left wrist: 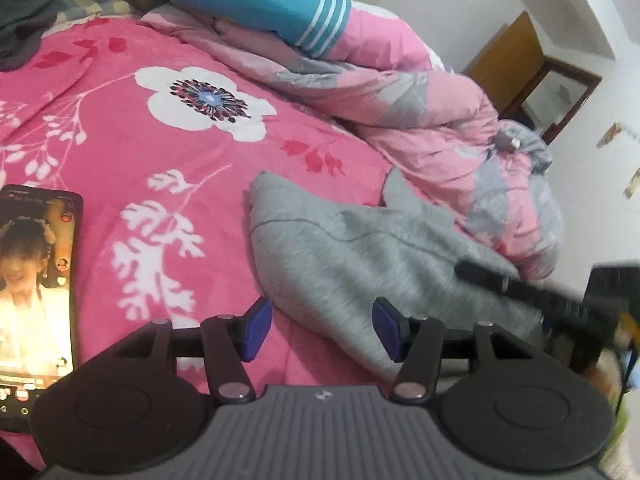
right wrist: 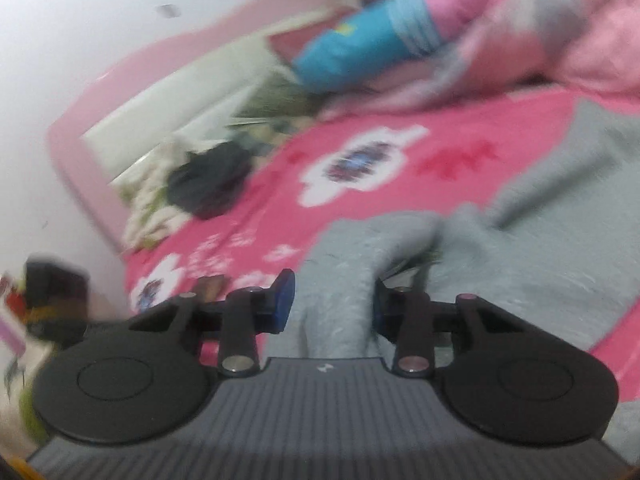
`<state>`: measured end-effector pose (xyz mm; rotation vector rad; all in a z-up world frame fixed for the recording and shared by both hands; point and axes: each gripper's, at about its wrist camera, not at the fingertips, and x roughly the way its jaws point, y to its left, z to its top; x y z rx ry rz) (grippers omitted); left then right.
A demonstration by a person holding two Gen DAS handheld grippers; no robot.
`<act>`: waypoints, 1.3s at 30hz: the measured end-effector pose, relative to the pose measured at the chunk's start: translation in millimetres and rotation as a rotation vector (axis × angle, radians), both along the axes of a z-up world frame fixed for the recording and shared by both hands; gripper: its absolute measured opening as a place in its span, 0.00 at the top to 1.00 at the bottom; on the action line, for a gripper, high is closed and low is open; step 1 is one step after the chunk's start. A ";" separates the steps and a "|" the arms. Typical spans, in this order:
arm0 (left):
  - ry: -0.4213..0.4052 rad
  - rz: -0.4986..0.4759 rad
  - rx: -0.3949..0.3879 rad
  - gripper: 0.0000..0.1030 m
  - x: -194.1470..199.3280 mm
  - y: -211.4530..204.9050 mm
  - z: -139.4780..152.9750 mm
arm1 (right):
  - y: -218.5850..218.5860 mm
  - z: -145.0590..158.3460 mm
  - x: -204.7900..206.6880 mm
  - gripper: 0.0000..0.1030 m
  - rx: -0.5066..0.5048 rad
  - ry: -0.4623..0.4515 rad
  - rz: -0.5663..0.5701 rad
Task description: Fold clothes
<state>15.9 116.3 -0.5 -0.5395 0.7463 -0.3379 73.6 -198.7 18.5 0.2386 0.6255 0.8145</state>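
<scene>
A bed is covered by a pink floral sheet (left wrist: 160, 128). On it are laid a grey garment (left wrist: 360, 264) near right, a phone (left wrist: 36, 280) near left, a bunched pink quilt (left wrist: 420, 112) far right, and dark clothing (left wrist: 20, 20) far left.

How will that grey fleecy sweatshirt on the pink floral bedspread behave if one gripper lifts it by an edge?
The grey fleecy sweatshirt will probably flop and drape, since it already lies in soft rumpled folds. It looks light yet bulky, so lower layers may trail on the pink floral bedspread. Its fuzzy knit should grip rather than slip.
</scene>
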 end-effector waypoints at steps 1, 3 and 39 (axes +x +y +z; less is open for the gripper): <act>-0.005 -0.007 -0.026 0.44 -1.2 3.5 2.9 | 7.7 2.1 -10.6 0.67 -0.019 -0.037 0.030; -0.019 -0.032 -0.065 0.34 -3.1 7.1 8.7 | 27.8 1.8 -31.2 0.67 -0.078 -0.103 0.102; 0.013 0.106 0.170 0.64 -24.7 15.7 -10.7 | -44.5 25.1 -8.4 0.20 0.134 0.074 -0.179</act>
